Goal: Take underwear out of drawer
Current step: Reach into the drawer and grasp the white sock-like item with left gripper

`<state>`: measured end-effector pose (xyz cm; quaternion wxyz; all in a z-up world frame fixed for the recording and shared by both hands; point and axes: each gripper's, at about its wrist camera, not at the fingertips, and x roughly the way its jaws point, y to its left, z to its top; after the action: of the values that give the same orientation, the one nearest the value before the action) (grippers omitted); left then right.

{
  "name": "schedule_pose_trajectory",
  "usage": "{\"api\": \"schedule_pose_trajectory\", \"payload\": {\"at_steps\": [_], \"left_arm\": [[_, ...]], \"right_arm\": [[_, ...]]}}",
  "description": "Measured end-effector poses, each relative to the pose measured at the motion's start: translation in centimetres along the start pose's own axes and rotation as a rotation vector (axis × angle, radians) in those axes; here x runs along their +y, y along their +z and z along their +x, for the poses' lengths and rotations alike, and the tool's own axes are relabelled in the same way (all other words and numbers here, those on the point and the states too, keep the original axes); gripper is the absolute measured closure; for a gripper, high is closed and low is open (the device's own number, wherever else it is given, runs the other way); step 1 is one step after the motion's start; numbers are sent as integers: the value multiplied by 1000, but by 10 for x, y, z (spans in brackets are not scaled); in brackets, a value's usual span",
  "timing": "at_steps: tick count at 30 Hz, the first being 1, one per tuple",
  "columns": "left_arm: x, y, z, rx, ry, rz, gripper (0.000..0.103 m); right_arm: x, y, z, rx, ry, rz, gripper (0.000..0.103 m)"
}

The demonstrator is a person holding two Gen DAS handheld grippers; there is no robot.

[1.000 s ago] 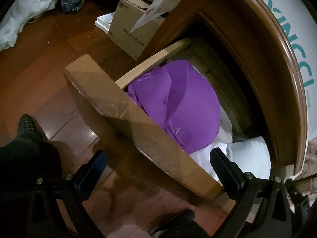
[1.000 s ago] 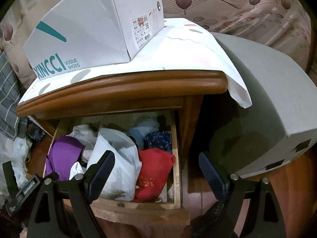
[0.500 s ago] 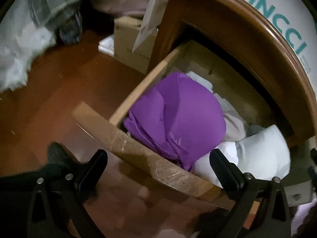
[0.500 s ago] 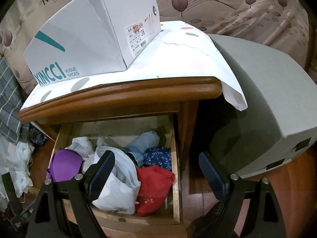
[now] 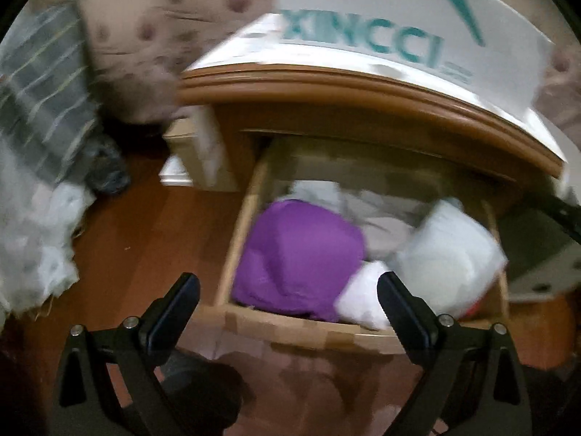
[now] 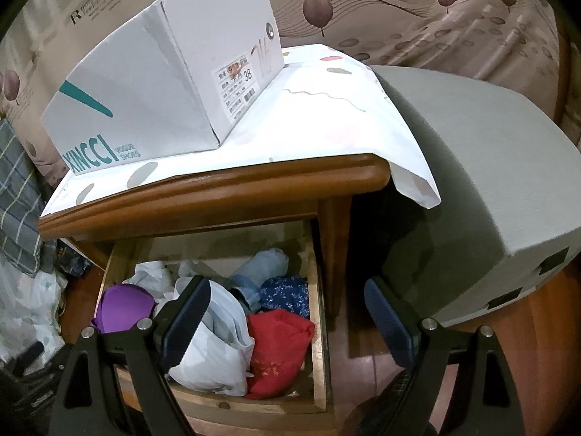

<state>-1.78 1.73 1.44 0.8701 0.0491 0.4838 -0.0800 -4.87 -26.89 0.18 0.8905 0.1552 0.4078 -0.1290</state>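
So the pulled-out light wooden drawer (image 6: 319, 327) of the brown wooden nightstand (image 6: 218, 185) is stuffed with clothes. A rounded purple fabric piece of underwear (image 5: 297, 258) sits at the drawer's front left corner, right up against the front board. Beside it there's a white plastic bag (image 6: 214, 356), then a crumpled red cloth (image 6: 279, 348) at the front right, with a dark blue patterned cloth (image 6: 285, 292) and a pale blue rolled cloth (image 6: 261, 269) behind that.

The left gripper (image 5: 288, 301) hangs over the front edge, jaws wide apart though they've just been closing a bit, nothing between them. The right gripper (image 6: 287, 316) hovers above the drawer, jaws spread and empty.

A white XINCCI shoe box (image 6: 156, 98) sits on the paper-covered worktop.
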Motion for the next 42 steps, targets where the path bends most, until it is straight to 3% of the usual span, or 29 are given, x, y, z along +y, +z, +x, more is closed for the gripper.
{"api": "schedule_pose_trajectory", "payload": {"at_steps": [5, 8, 16, 21, 26, 34, 36, 38, 42], "left_arm": [[-8, 13, 32, 185, -162, -35, 38], [-15, 13, 50, 267, -204, -61, 40], [-49, 13, 80, 377, -206, 26, 42], [-52, 11, 100, 439, -193, 9, 50], [-50, 9, 120, 483, -176, -9, 57], [-50, 8, 141, 522, -130, -12, 57], [-53, 9, 143, 521, -108, 0, 57], [-56, 8, 140, 507, -95, 6, 64], [-51, 5, 131, 468, -121, -5, 70]], "right_arm": [[-5, 4, -4, -13, -16, 9, 14], [-11, 7, -6, -26, -27, 22, 14], [-24, 15, -11, -47, -57, 43, 14], [-32, 17, -10, -42, -59, 70, 14], [-30, 16, -9, -36, -59, 61, 14], [-29, 15, -6, -20, -51, 65, 14], [-27, 14, -4, -12, -52, 59, 14], [-24, 13, -2, -5, -54, 49, 14], [-19, 11, 1, 10, -47, 32, 14]]}}
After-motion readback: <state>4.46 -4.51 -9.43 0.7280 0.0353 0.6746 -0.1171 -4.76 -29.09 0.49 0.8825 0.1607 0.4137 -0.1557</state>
